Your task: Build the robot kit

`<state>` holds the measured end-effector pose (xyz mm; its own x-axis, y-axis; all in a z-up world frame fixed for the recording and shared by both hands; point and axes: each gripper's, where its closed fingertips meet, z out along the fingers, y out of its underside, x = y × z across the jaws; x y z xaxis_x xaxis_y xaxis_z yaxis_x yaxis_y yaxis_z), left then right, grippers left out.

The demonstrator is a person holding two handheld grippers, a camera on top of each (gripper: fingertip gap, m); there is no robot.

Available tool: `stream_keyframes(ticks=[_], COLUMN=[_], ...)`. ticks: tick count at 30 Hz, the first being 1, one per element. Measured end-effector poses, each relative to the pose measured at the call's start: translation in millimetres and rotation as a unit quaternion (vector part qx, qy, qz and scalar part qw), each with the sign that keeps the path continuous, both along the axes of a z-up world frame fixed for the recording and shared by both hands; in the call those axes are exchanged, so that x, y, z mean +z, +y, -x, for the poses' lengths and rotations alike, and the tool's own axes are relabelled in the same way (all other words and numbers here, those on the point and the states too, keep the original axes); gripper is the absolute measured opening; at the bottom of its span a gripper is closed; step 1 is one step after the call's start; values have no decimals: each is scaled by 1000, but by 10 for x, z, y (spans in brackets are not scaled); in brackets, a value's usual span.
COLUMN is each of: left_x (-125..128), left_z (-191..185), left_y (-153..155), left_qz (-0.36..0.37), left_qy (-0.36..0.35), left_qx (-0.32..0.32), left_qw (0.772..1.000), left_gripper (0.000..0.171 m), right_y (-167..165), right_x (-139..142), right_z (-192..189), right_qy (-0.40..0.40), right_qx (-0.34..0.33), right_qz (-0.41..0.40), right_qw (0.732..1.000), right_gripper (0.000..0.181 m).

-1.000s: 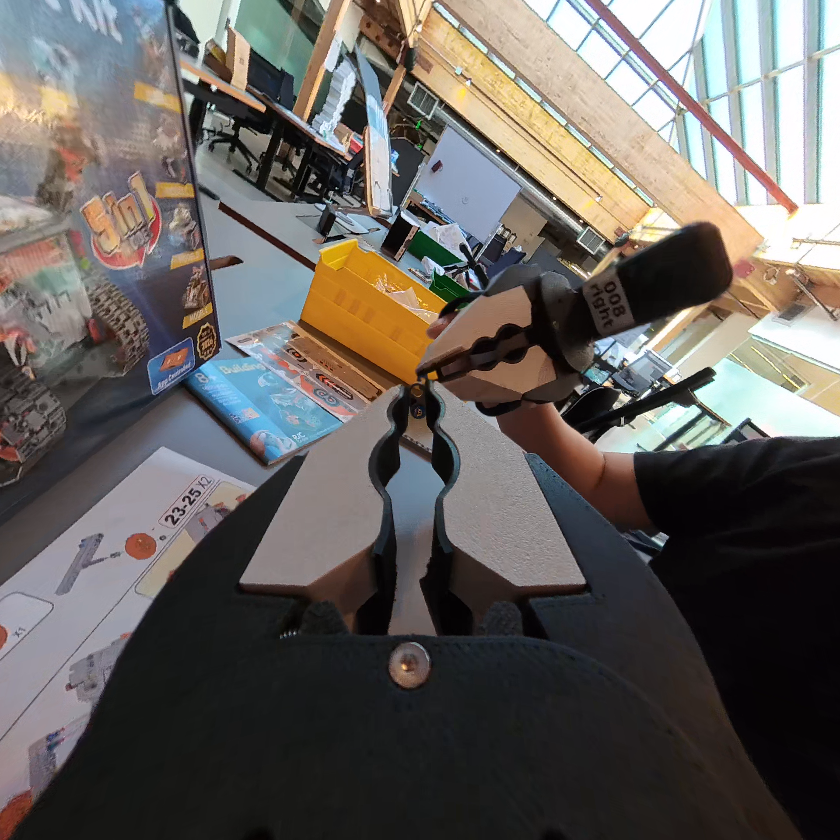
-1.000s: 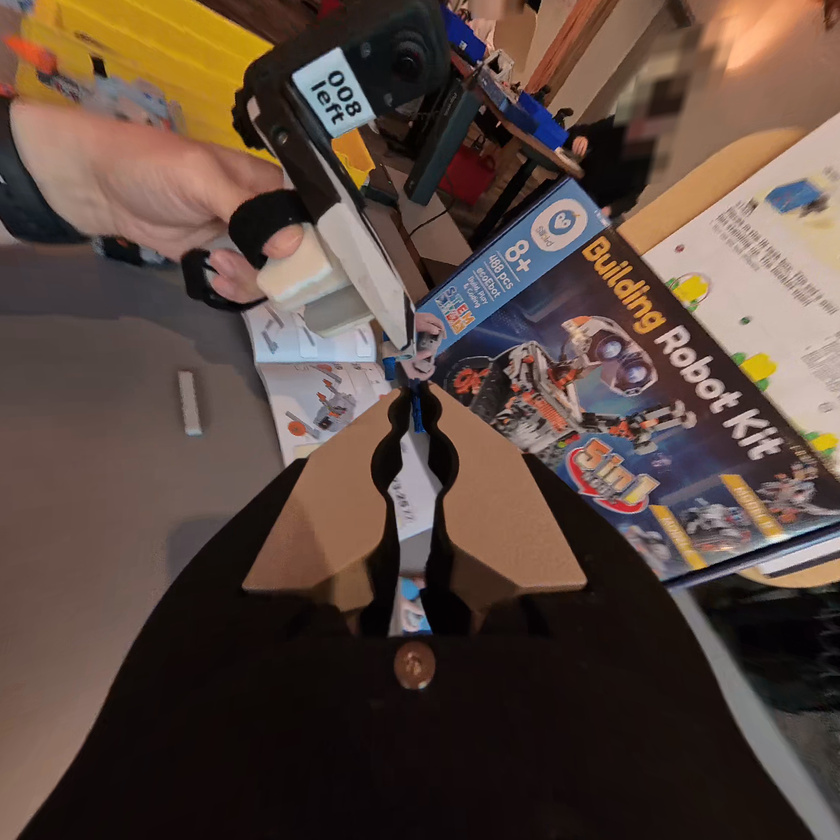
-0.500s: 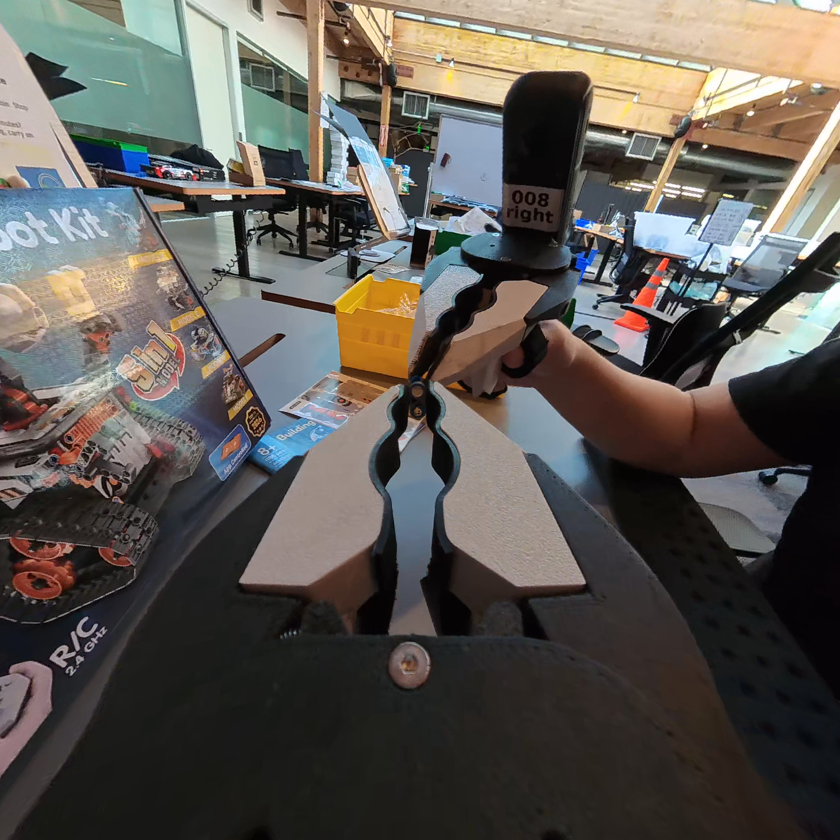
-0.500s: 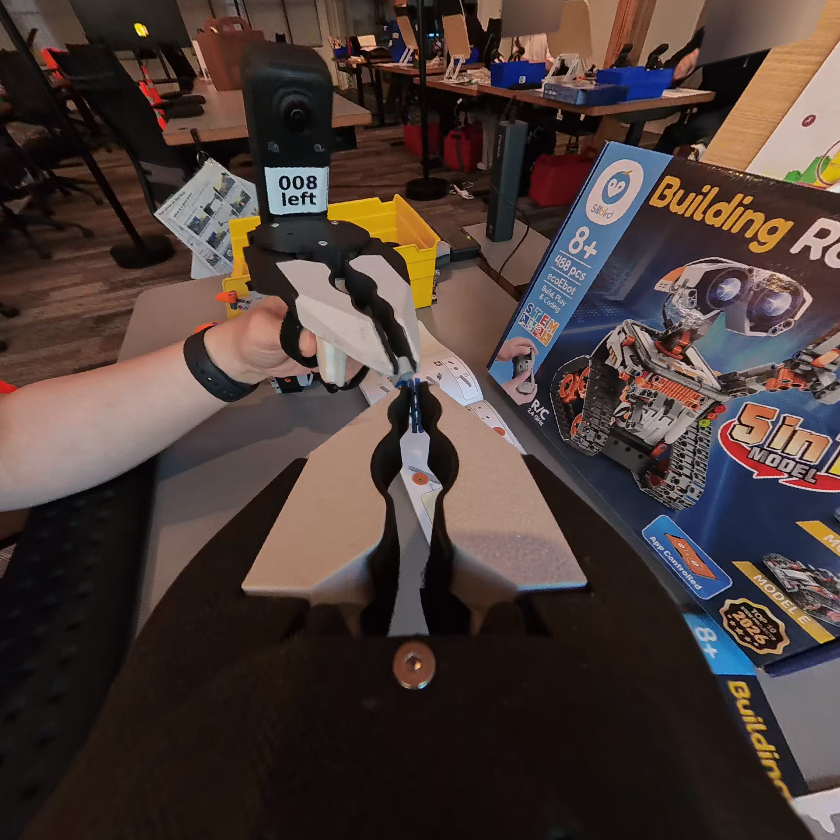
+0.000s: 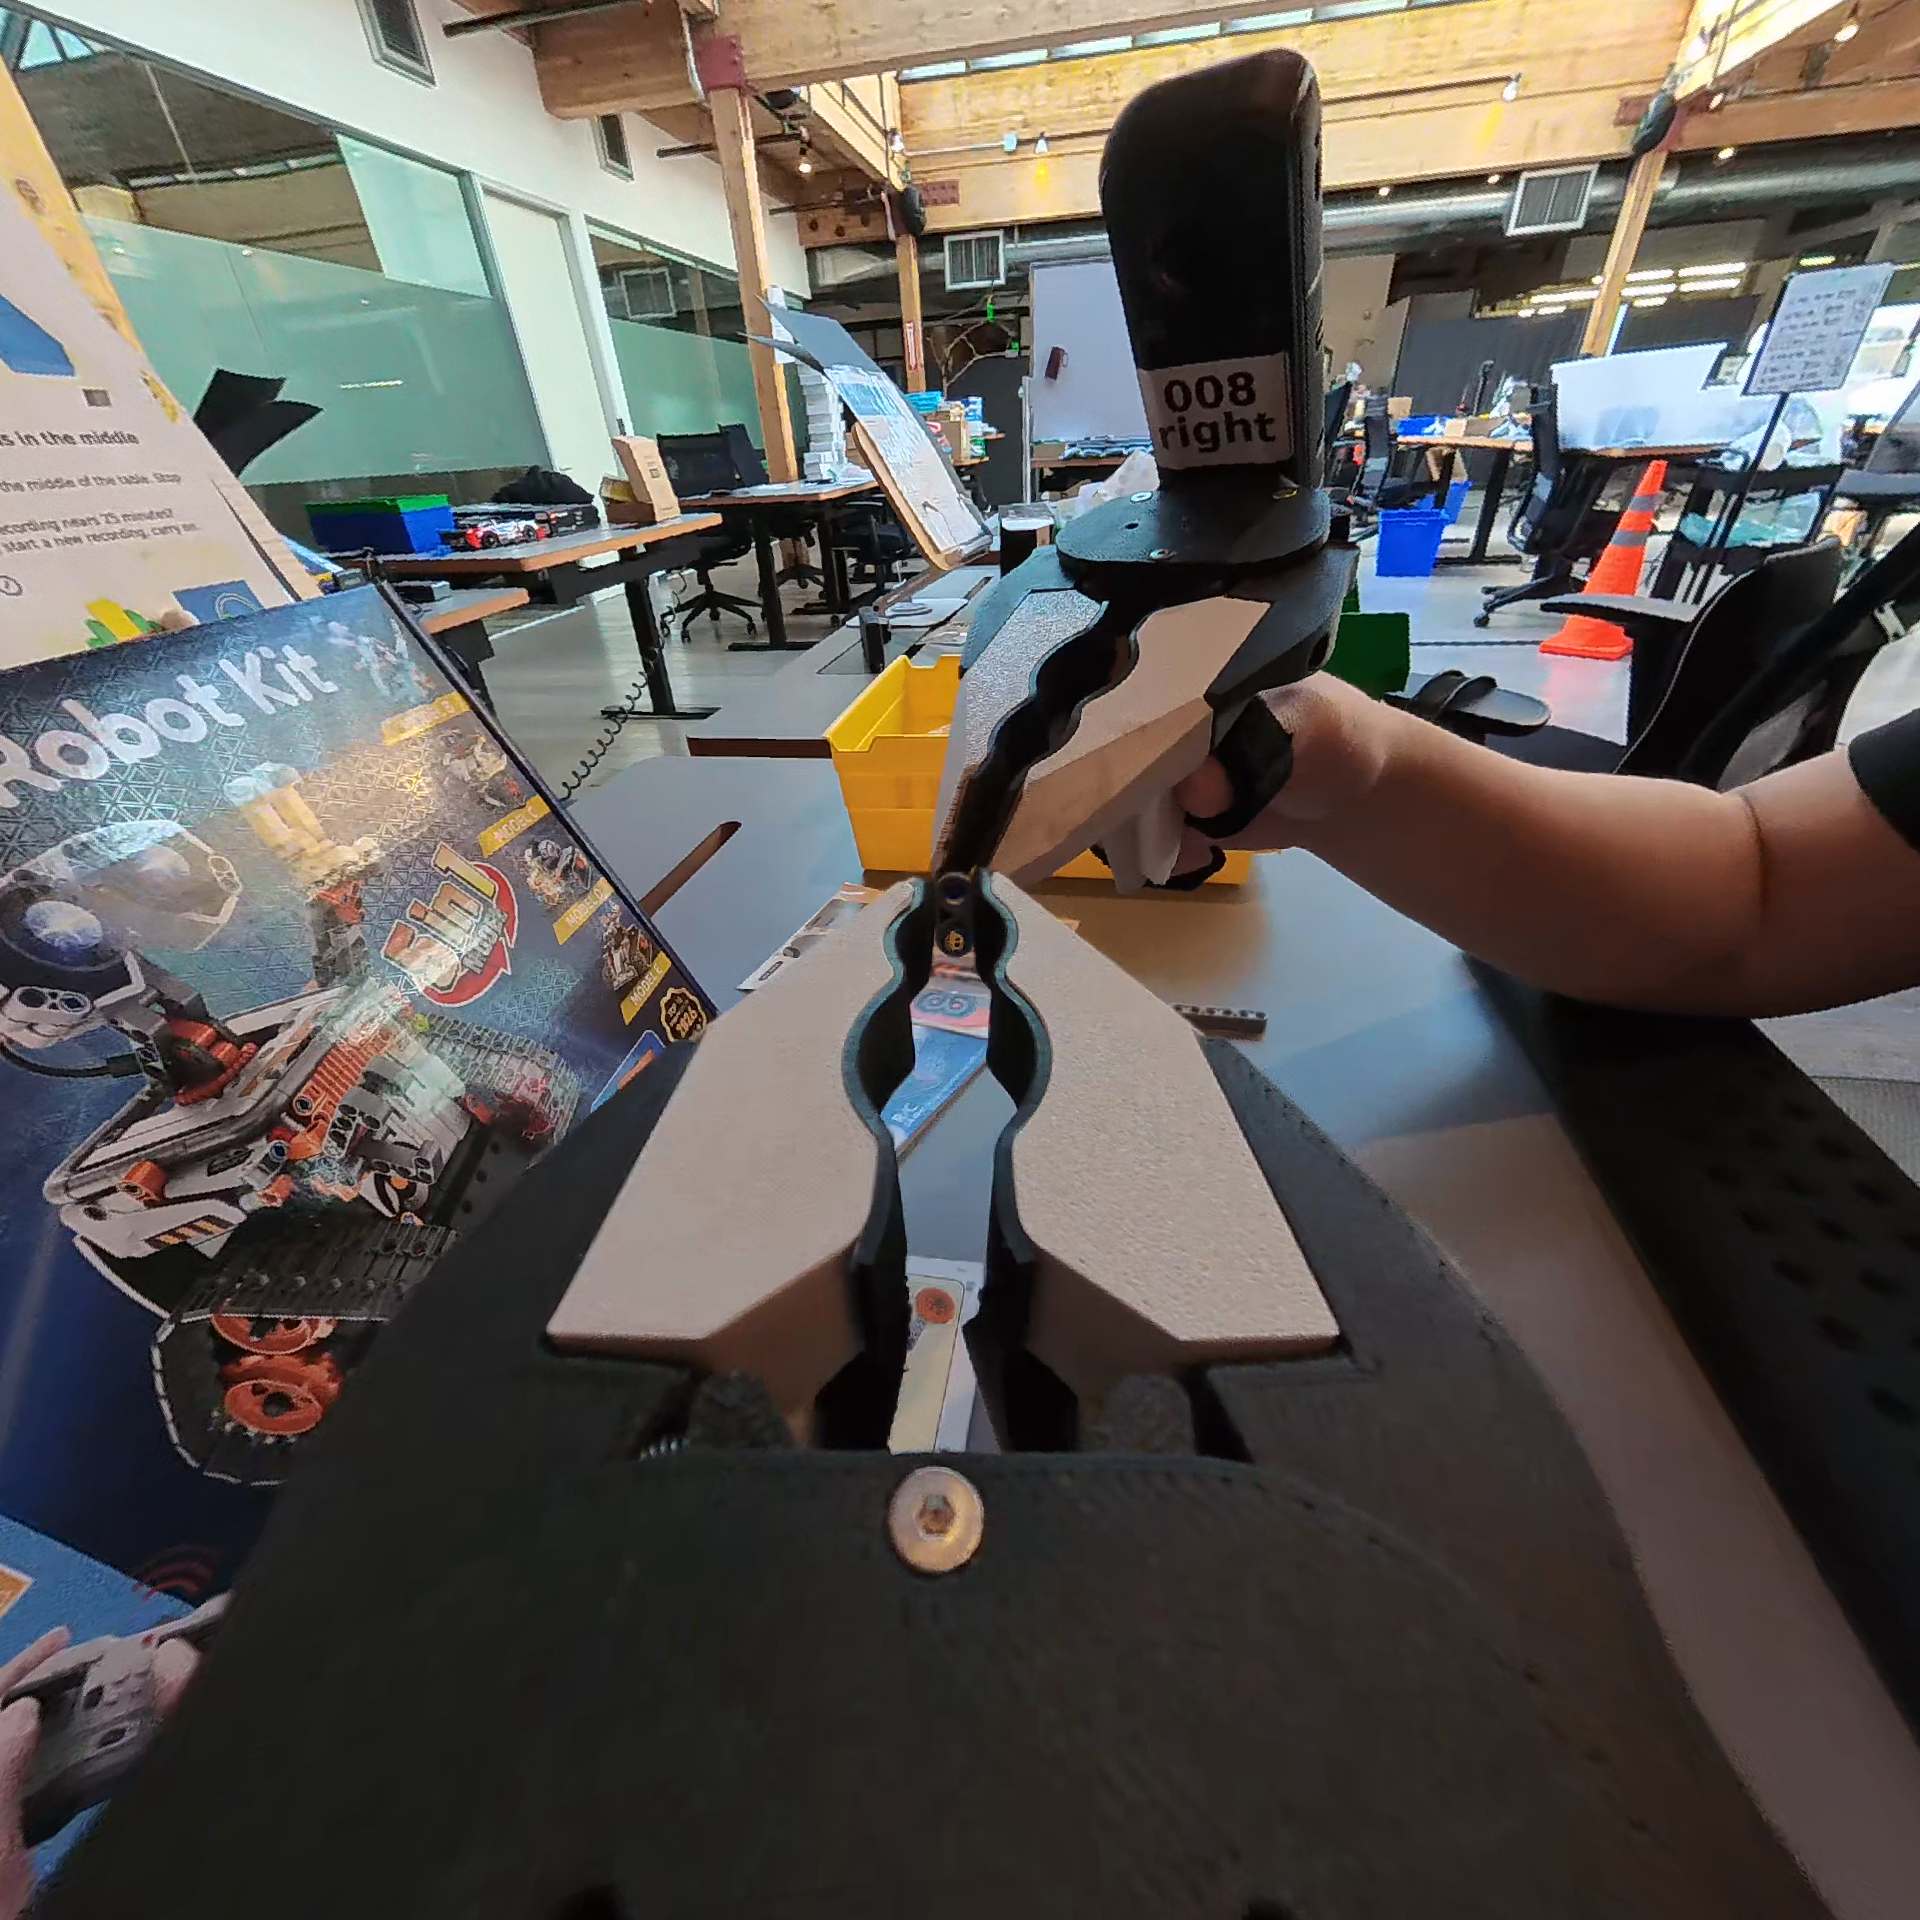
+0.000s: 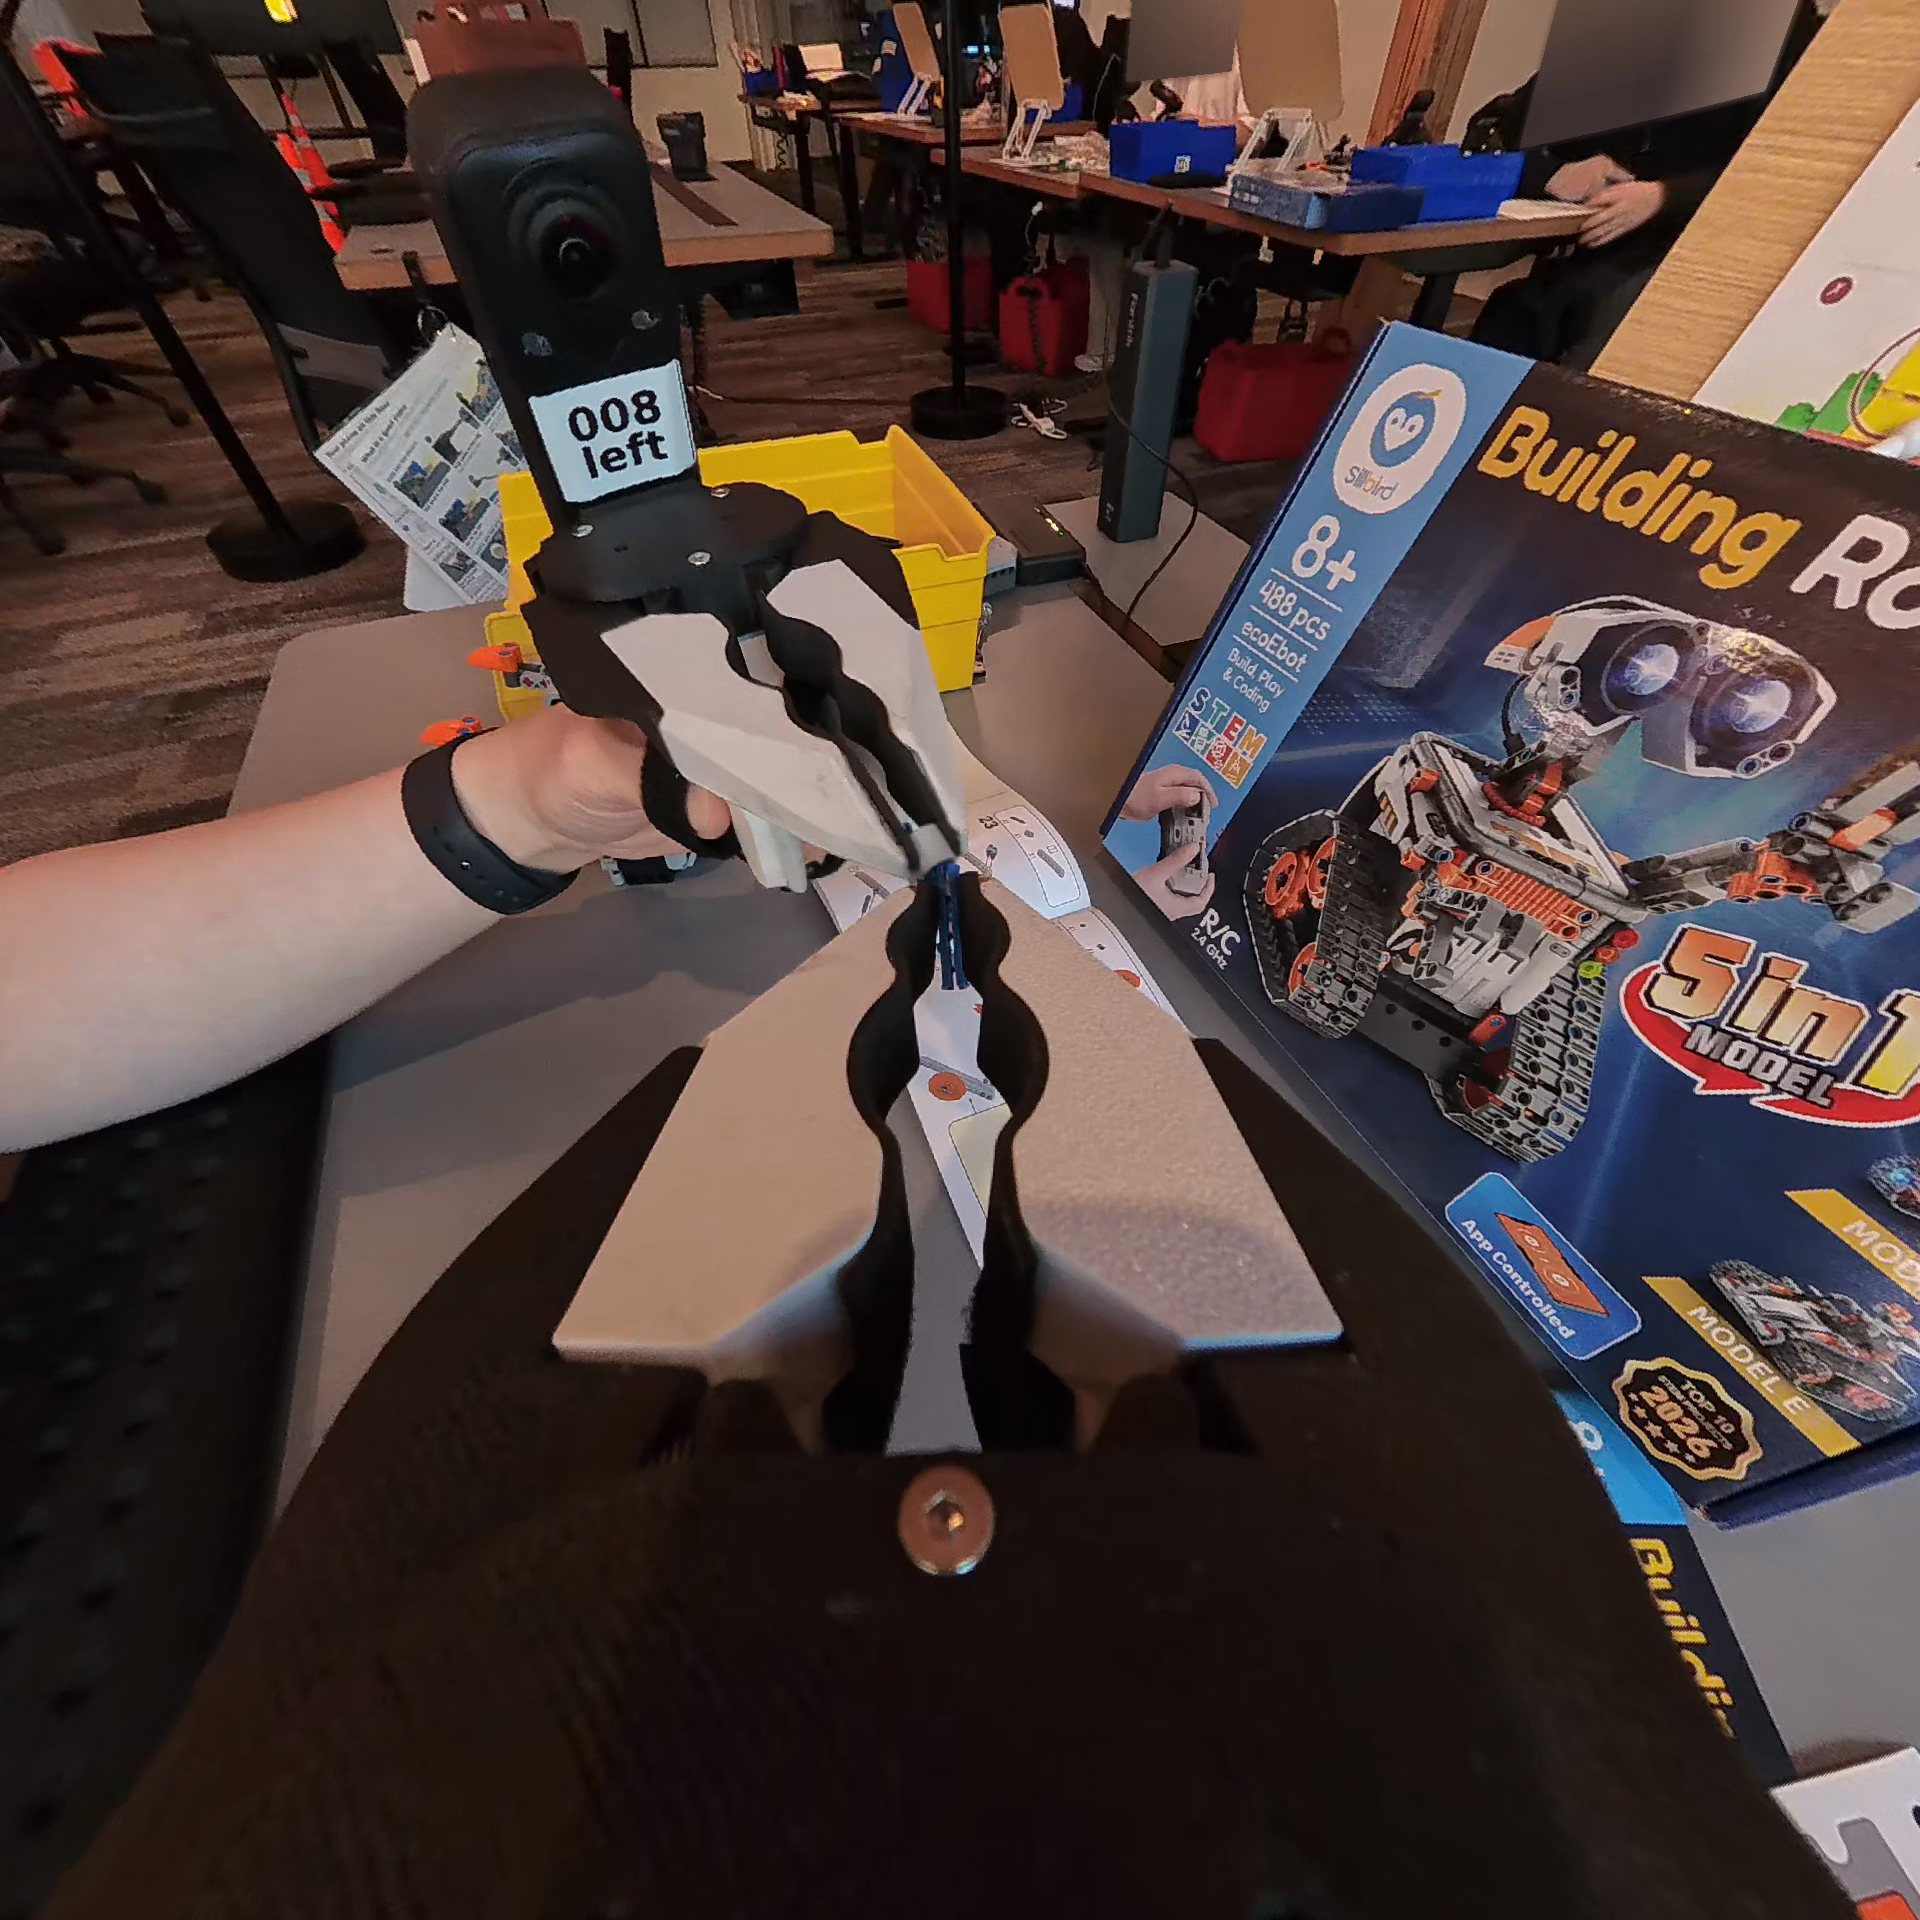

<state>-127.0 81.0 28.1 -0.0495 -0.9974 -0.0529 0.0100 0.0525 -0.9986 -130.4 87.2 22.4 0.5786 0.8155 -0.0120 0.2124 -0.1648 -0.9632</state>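
Observation:
My left gripper (image 5: 954,906) is shut on a small dark building piece with round holes (image 5: 954,923), held above the grey table (image 5: 1351,966). My right gripper (image 6: 948,906) is shut on a thin blue pin (image 6: 948,940). The two grippers meet tip to tip, and the blue pin touches the piece in the left gripper's tips. The right gripper shows upright in the left wrist view (image 5: 971,852), held by a hand. The left gripper shows in the right wrist view (image 6: 928,840), held by a hand with a black wristband.
A large building-kit box (image 6: 1558,883) leans upright along one side of the table; it also shows in the left wrist view (image 5: 260,987). A yellow bin (image 6: 925,499) stands behind the grippers. An instruction booklet (image 6: 1039,883) lies under them. A short black beam (image 5: 1221,1020) lies on the table. My two grippers' fingertips are within a few centimetres of each other.
Both grippers have swung from a steep tilt to level and upright. Their tips have stayed together, each still shut on its small piece.

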Motion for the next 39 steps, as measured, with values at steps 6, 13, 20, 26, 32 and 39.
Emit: stream_keyframes(ticks=[6,13,20,26,32,39], left_x=[-1,24,32,-38,-16,199], left_z=[-5,8,34,36,28,115], left_y=[-8,-72,-152,-205,-166,-152], left_qz=[-4,42,93,137,152,199], left_qy=[1,-6,-2,18,15,-42], left_qx=[-1,-38,-80,-111,-103,-127], left_qw=[1000,998,992,984,983,971], left_gripper=[5,6,5,5,5,6], right_y=[-14,-78,-151,-199,-163,-249], right_x=[6,36,45,-13,5,283], right_z=[10,28,64,75,62,-53], right_qy=[-9,-35,-71,-103,-101,-39], right_qx=[4,20,34,49,43,57], right_qz=[-12,-50,-81,-89,-97,-122], right_qw=[1000,998,994,989,989,990], right_gripper=[3,3,3,3,3,20])
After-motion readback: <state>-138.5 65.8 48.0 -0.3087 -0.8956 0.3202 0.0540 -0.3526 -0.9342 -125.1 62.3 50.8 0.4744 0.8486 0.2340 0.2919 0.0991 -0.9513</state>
